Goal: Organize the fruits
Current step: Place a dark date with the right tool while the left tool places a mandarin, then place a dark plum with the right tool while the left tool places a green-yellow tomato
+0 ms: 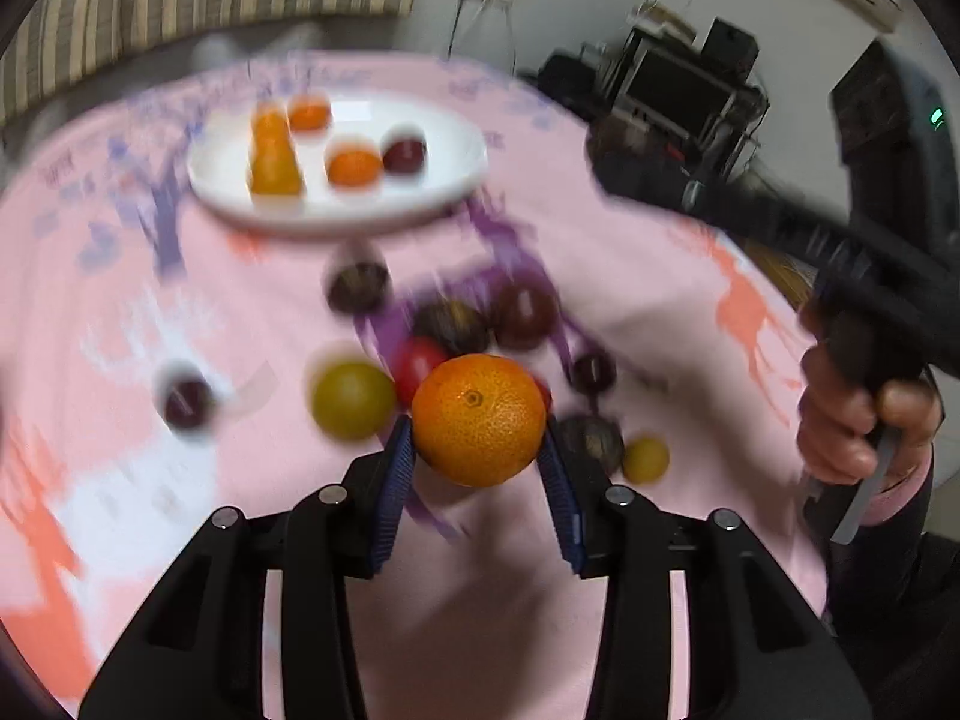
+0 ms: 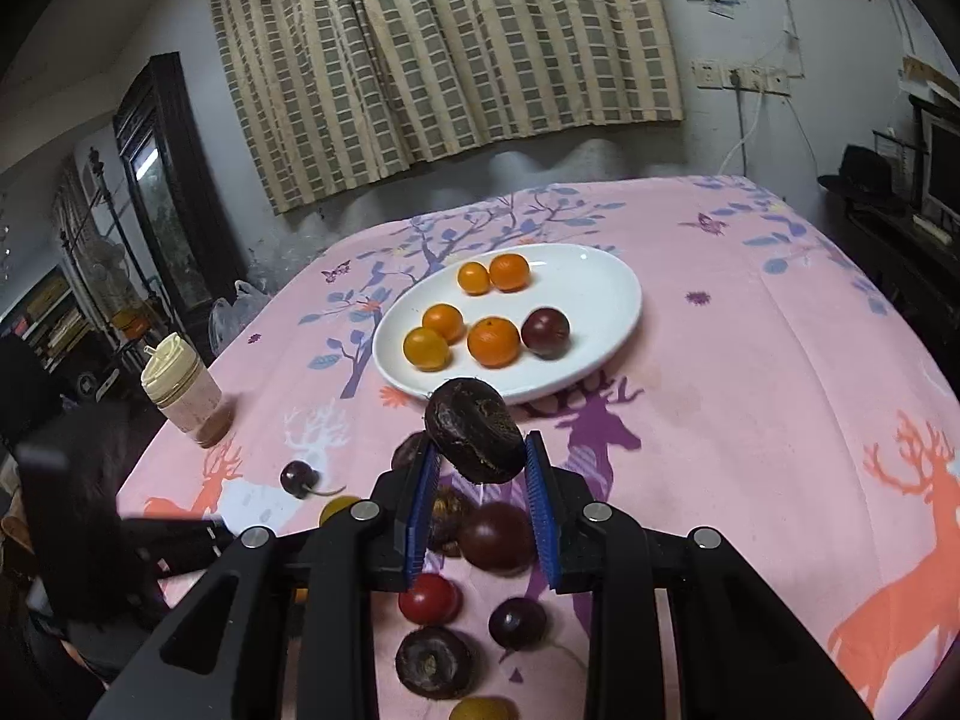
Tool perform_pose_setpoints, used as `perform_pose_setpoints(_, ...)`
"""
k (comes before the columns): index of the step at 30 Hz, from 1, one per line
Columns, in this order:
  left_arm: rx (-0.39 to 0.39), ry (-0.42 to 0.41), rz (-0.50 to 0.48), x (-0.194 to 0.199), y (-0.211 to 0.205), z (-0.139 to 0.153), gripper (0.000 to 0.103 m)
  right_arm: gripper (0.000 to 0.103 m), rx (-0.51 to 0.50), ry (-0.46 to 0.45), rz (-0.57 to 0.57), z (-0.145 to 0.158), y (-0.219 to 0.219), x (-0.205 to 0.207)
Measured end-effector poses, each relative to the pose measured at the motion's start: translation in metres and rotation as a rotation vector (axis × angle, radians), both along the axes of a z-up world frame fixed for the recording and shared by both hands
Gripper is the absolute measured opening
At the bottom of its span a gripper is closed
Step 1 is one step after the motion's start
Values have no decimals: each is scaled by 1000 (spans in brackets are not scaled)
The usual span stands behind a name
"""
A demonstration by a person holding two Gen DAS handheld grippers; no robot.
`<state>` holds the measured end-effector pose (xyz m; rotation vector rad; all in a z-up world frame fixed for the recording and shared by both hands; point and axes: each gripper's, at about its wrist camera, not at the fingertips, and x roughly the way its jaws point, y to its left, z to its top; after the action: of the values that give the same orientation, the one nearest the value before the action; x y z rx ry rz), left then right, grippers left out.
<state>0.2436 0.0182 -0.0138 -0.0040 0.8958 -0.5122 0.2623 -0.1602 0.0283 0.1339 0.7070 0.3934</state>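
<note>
My left gripper [image 1: 479,447] is shut on an orange [image 1: 478,419] and holds it above the pink tablecloth; this view is blurred. My right gripper [image 2: 482,453] is shut on a dark brown chestnut-like fruit [image 2: 474,429], lifted just before the white plate [image 2: 606,300]. The plate holds several oranges [image 2: 493,341] and a dark plum [image 2: 545,331]. Loose fruit lies below the right gripper: a plum [image 2: 497,535], a red tomato [image 2: 427,598], another brown fruit [image 2: 433,661]. The plate also shows in the left wrist view [image 1: 420,192].
A jar with a cream lid [image 2: 183,390] stands at the table's left edge. A dark cherry [image 2: 297,478] lies near it. A yellow-green fruit [image 1: 353,399] and dark fruits [image 1: 357,285] lie scattered. The right hand and its gripper handle [image 1: 864,396] are at right.
</note>
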Motion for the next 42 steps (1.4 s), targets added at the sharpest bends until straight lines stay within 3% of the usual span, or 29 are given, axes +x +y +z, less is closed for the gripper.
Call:
perform_pose_setpoints(3, 17, -94, 33, 30, 9, 29, 41, 29, -42, -28, 10, 9, 10, 29)
perform_pose_setpoints(7, 58, -142, 101, 93, 9, 39, 41, 29, -90, -1, 14, -1, 28, 85)
perform_pose_setpoints(14, 177, -70, 191, 180, 2, 7, 42, 30, -145, 69, 6, -36, 50, 151)
perform_pose_setpoints(16, 193, -22, 217, 190, 6, 3, 53, 38, -150, 70, 4, -39, 52, 157)
perform_pose_setpoints(17, 192, -12, 240, 192, 10, 4, 63, 44, -154, 68, 0, -39, 51, 156)
perform_pose_setpoints(18, 170, -21, 257, 187, 17, 8, 74, 47, -151, 64, 3, -37, 49, 153)
perform_pose_setpoints(20, 125, -56, 277, 170, 31, 18, 84, 48, -145, 41, 11, -30, 44, 141)
perform_pose_setpoints(24, 52, -75, 325, 121, 59, 33, 88, 55, -133, 45, 57, -22, 33, 108)
perform_pose_setpoints(26, 52, -92, 350, 94, 67, 33, 92, 58, -149, 63, 83, -23, 30, 87)
perform_pose_setpoints(29, 72, -102, 361, 54, 69, 26, 93, 58, -165, 76, 130, -24, 29, 58)
perform_pose_setpoints(33, 23, -93, 347, 18, 70, 11, 93, 58, -146, 91, 192, -32, 27, 26)
perform_pose_setpoints(42, 10, -71, 311, 6, 64, 2, 93, 55, -184, 168, 191, -56, 26, 20)
